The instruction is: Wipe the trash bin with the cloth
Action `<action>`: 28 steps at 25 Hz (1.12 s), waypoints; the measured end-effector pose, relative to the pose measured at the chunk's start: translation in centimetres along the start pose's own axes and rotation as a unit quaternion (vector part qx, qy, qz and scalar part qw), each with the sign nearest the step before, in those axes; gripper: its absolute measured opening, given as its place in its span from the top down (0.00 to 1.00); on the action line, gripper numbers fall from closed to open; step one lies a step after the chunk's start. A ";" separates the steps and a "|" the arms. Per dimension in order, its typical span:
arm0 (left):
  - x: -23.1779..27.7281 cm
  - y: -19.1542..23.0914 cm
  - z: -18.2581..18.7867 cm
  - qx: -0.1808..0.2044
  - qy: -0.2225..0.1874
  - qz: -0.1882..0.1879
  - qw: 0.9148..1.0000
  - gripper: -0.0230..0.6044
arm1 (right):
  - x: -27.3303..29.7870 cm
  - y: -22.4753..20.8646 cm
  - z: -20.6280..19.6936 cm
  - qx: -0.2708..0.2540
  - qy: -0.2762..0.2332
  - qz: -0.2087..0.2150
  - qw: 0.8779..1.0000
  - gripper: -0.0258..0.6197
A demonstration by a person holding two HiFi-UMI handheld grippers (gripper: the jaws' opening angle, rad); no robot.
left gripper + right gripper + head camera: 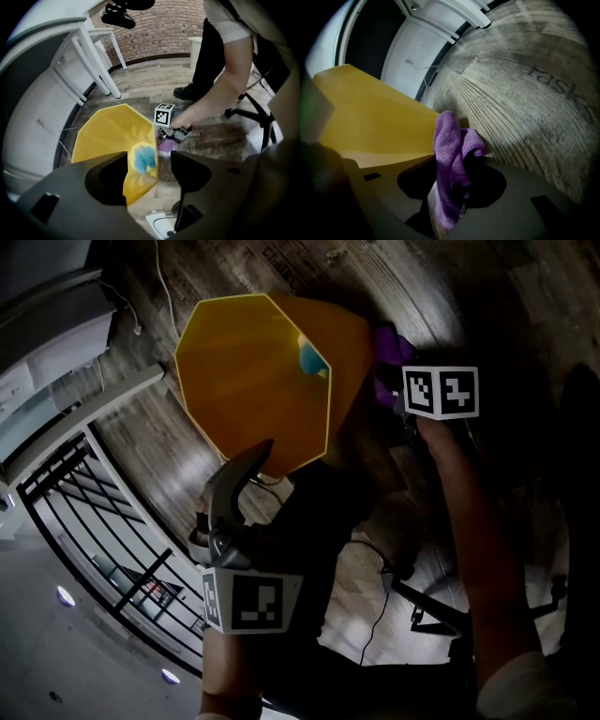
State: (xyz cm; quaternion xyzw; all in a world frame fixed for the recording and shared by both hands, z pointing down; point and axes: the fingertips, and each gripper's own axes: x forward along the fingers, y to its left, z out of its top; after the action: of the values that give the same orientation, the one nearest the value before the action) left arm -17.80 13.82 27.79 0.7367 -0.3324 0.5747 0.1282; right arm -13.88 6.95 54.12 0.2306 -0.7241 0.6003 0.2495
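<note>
**Cloth clamped at the bin's outer wall; left gripper open at the rim**

The right gripper (454,187) is clenched on the purple cloth (450,154), which bunches up out of its jaws; the yellow trash bin (370,117) fills the space to that gripper's left, its flat outer wall close beside the cloth, though touch cannot be told; ahead of and to the right of the jaws lies bare wooden floor (525,93), and beyond the bin a white panel (417,51) with a thin cord on it.

The left gripper (149,171) is released, jaws standing wide with no pad pressing on anything; the near corner of the bin's rim shows in the gap between them, and the eight-sided mouth opens toward this gripper; a blue patch (144,158) shows on the bin's inner side, too blurred to name.

Straight ahead of the left gripper, past the bin, the right gripper (171,133) is held low at the floor by a person's arm (220,89); farther out to the right of that arm is a chair base (253,112); to the far left stand white table legs (93,65), with a brick wall (164,28) behind.

From the head view, a black metal rack (103,521) stands to the left of the left gripper (251,465); a cable (375,615) trails on the floor between the two arms.
</note>
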 end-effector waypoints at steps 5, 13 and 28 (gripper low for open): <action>0.1 0.7 -4.9 0.007 0.057 0.002 0.998 0.52 | -0.1 -0.1 0.0 0.005 -0.005 0.003 1.000 0.70; 1.6 1.8 -6.1 -0.003 0.090 0.023 0.996 0.65 | -0.9 0.2 0.1 0.011 -0.006 0.011 1.000 0.70; 3.8 0.5 4.2 -0.066 0.006 -0.029 0.997 0.93 | -8.0 5.0 7.1 0.000 -0.108 0.142 0.984 0.70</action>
State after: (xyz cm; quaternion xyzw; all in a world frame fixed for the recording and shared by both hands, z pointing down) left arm -14.44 9.74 29.98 0.7326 -0.3477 0.5516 0.1953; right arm -11.44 1.08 44.13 0.1890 -0.7724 0.6008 0.0817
